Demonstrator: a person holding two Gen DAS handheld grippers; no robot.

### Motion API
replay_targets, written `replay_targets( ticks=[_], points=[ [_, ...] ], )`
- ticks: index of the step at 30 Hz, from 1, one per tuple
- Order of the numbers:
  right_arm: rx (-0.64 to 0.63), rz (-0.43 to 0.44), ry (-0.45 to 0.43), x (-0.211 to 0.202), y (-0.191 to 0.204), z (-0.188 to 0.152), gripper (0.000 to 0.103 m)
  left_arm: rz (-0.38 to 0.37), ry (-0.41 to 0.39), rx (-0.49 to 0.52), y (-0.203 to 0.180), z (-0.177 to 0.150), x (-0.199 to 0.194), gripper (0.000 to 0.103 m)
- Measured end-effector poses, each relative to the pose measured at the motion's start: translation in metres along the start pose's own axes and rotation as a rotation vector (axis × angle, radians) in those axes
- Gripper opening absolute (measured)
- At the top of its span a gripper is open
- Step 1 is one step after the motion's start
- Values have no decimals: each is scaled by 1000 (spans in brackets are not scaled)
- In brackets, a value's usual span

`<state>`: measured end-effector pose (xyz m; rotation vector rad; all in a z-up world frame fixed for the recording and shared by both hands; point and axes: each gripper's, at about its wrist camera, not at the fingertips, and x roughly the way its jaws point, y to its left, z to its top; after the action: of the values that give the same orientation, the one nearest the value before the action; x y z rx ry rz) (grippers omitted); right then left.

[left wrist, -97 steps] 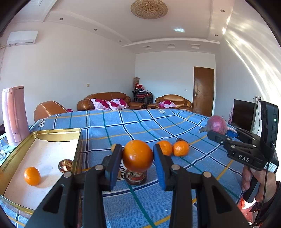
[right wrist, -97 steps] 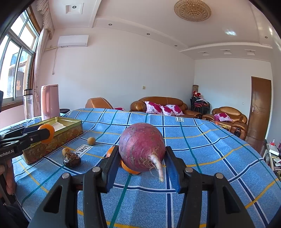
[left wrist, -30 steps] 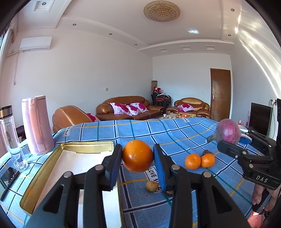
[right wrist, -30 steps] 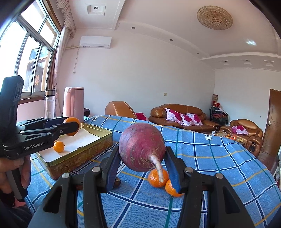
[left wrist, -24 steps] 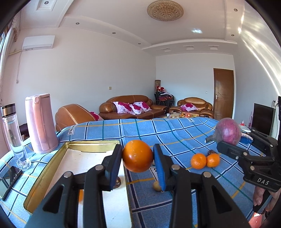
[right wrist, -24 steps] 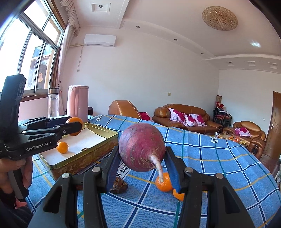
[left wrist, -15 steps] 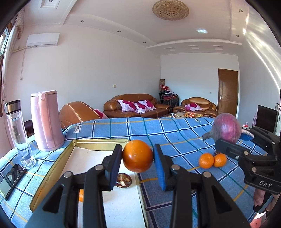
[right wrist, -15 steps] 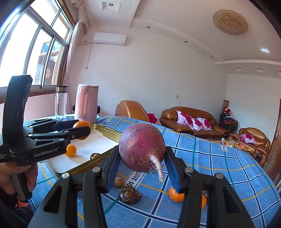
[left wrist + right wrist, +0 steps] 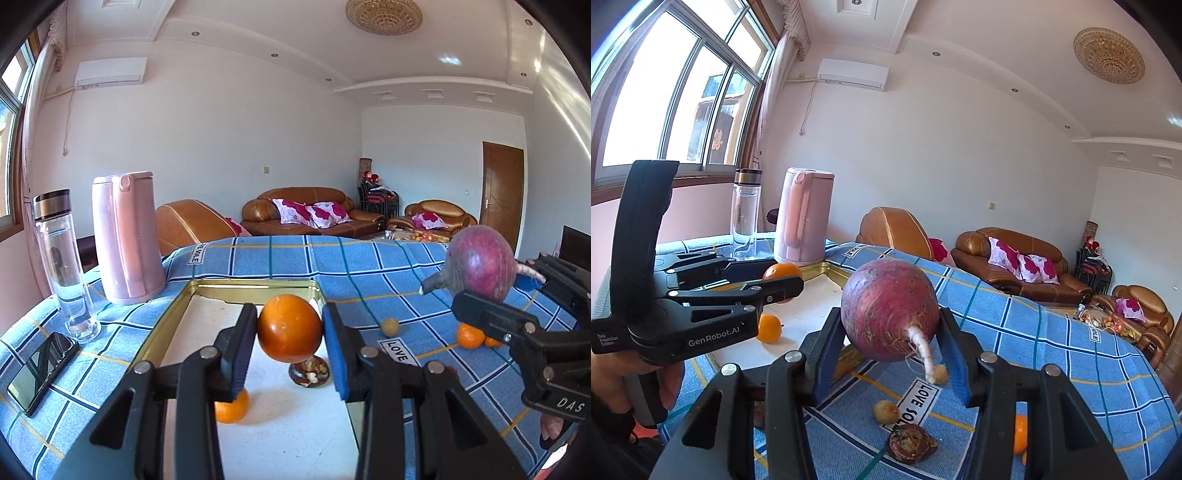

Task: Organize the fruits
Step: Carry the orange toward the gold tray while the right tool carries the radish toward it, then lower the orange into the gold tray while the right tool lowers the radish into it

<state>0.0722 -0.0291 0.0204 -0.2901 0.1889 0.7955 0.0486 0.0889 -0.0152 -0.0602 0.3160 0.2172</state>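
Table in a blue checked cloth [image 9: 295,258] holding a gold tray [image 9: 170,328], pink kettle [image 9: 125,236] sitting behind the tray, phone [image 9: 40,369] lying left of it, small oranges [image 9: 469,335] lying right

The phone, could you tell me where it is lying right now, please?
In the left wrist view the phone lies flat at the table's near left edge, beside the clear bottle and left of the gold tray.

"GenRobot.AI" on left gripper [image 9: 783,275]; "DAS" on right gripper [image 9: 491,291]; "LOVE" label on tablecloth [image 9: 369,266].

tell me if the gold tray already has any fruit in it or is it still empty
Not empty. The gold tray already holds a small orange and a brown walnut-like piece on its white floor. The big orange is clamped in the left gripper above it.
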Motion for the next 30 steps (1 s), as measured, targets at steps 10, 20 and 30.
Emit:
replay_targets(
  ticks=[10, 20, 30],
  points=[
    [-34, 60, 39, 28, 25, 4, 52, 52, 36, -23, 32, -4, 7, 38],
    [-51, 104, 88, 56, 43, 2, 52, 102, 72, -45, 59, -7, 14, 38],
    [-64, 134, 133, 78, 61, -4, 52, 118, 118, -49, 69, -12, 24, 38]
  ],
)
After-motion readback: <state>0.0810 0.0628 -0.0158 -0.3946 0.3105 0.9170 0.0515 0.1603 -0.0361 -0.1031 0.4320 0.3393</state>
